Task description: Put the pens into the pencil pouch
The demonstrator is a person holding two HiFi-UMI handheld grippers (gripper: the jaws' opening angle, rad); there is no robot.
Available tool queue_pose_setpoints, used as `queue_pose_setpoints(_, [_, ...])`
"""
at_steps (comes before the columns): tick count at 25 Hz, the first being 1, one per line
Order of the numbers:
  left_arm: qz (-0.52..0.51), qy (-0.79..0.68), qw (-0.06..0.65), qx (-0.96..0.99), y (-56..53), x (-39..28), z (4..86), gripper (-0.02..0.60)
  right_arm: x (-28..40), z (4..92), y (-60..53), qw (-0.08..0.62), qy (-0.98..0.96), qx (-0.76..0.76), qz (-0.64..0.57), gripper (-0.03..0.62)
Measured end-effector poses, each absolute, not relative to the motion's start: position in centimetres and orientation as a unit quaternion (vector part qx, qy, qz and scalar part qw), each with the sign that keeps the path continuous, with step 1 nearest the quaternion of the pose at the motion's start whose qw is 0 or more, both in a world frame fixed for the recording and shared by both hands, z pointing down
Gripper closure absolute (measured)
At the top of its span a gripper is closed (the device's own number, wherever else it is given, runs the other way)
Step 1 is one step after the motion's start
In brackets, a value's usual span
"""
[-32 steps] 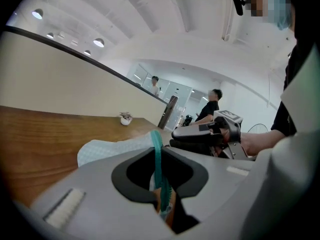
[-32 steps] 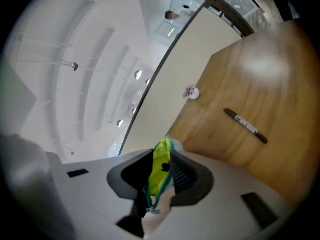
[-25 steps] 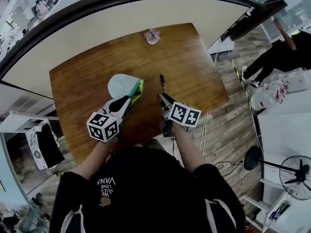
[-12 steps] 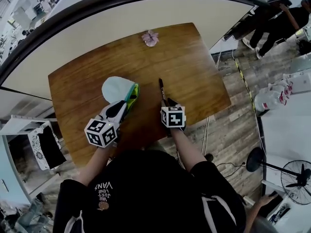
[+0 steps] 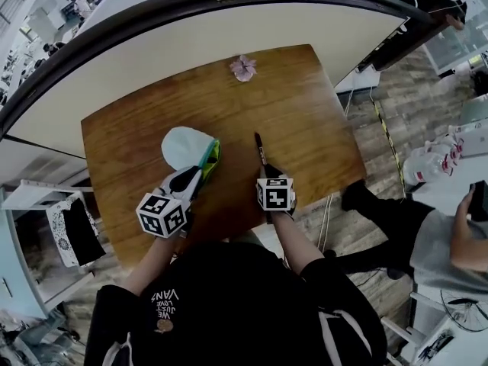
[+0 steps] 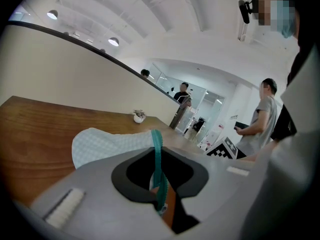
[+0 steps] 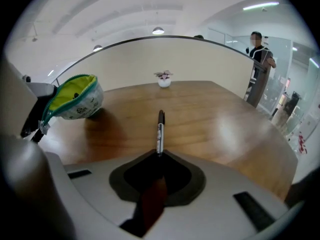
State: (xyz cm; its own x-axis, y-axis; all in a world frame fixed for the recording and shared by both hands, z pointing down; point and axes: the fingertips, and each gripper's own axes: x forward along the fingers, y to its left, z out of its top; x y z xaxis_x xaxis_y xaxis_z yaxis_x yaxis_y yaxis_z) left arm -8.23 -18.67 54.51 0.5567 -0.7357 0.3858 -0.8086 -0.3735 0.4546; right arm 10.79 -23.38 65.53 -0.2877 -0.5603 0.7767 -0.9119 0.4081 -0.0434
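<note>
On the wooden bench, the left gripper has its fingers clamped on the teal zipper edge of the pencil pouch. The pouch's green-lined mouth gapes toward the right gripper. That gripper tilts down at the bench just right of the pouch. Its fingers have just been closing and are pinched on the near end of a black pen, whose barrel runs out over the wood, away from the person. A small potted flower stands near the far edge, well apart from both.
</note>
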Motion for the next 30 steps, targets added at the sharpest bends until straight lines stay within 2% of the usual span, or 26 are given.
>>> queue_pose_setpoints(10, [0.06,-0.454,0.306,0.835,-18.3,-8.8,54.3,0.534,9.3,61.7,-20.9,0.298,-0.777,0.49,0.261,0.548])
queue_pose_setpoints(21, [0.063,-0.434,0.294,0.849,-18.1,-9.0,54.4,0.534,4.8,56.6,-14.9,0.233,-0.81,0.466,0.269,0.548])
queue_pose_setpoints(30, [0.063,-0.417,0.285,0.86,-17.5,-8.8,54.0,0.534,1.9,55.2,-10.9,0.233,-0.825,0.44,0.266,0.548])
